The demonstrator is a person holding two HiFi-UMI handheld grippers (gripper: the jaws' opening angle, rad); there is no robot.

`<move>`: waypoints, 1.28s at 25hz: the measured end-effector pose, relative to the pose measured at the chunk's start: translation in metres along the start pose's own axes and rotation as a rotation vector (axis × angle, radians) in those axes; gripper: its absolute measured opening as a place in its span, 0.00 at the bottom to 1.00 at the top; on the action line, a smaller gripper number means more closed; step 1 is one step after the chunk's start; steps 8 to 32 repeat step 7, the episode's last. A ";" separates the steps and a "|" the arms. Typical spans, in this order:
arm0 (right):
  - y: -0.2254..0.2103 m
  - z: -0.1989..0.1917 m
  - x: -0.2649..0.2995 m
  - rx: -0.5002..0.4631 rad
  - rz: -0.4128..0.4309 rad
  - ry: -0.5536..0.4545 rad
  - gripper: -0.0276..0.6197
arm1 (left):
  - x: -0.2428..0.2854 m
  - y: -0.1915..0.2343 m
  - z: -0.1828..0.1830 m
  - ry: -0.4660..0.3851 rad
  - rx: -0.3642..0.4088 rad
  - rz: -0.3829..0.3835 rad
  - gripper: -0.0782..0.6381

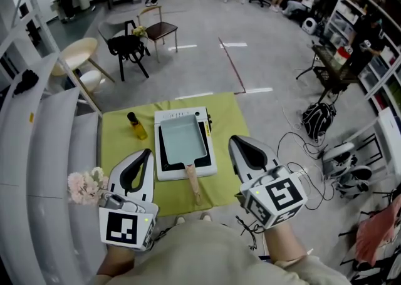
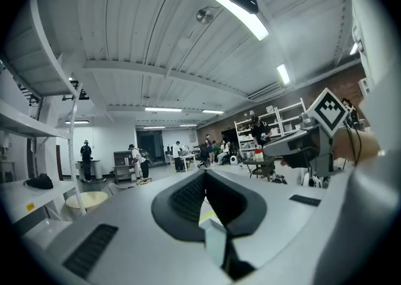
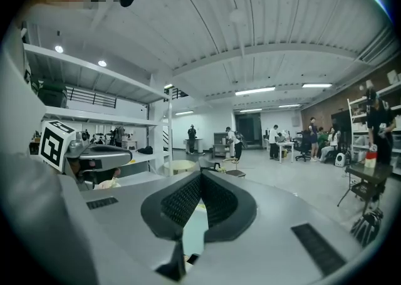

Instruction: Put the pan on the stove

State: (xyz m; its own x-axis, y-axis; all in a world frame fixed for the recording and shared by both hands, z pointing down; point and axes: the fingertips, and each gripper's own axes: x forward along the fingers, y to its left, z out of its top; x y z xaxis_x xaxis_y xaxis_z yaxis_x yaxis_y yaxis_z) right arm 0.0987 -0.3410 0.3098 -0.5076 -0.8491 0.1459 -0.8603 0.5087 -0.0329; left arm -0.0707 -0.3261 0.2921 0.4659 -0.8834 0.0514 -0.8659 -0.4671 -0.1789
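Note:
A light blue rectangular pan (image 1: pixel 182 138) rests on the white stove (image 1: pixel 165 171), its wooden handle (image 1: pixel 193 183) pointing toward me over the stove's front edge. The stove stands on a green mat (image 1: pixel 119 143). My left gripper (image 1: pixel 146 152) hovers just left of the stove, jaws together and holding nothing. My right gripper (image 1: pixel 234 140) hovers just right of the stove, also shut and empty. In the left gripper view the left gripper (image 2: pixel 204 176) points up at the room, and the right gripper view shows the right gripper (image 3: pixel 200 177) aimed the same way. Neither touches the pan.
A yellow bottle (image 1: pixel 136 126) stands on the mat left of the stove. Pink flowers (image 1: pixel 84 185) lie at the mat's near left. Grey shelving (image 1: pixel 50 146) runs along the left. Cables and a bag (image 1: pixel 317 119) lie on the floor at right. Chairs (image 1: pixel 128 44) stand beyond.

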 end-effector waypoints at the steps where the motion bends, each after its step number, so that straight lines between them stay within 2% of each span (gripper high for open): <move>1: 0.000 0.001 0.000 0.000 0.002 -0.001 0.05 | 0.000 0.000 0.001 0.000 0.001 -0.001 0.12; 32: 0.000 0.001 -0.001 -0.004 0.006 -0.003 0.05 | -0.001 -0.006 0.002 0.021 -0.013 0.002 0.12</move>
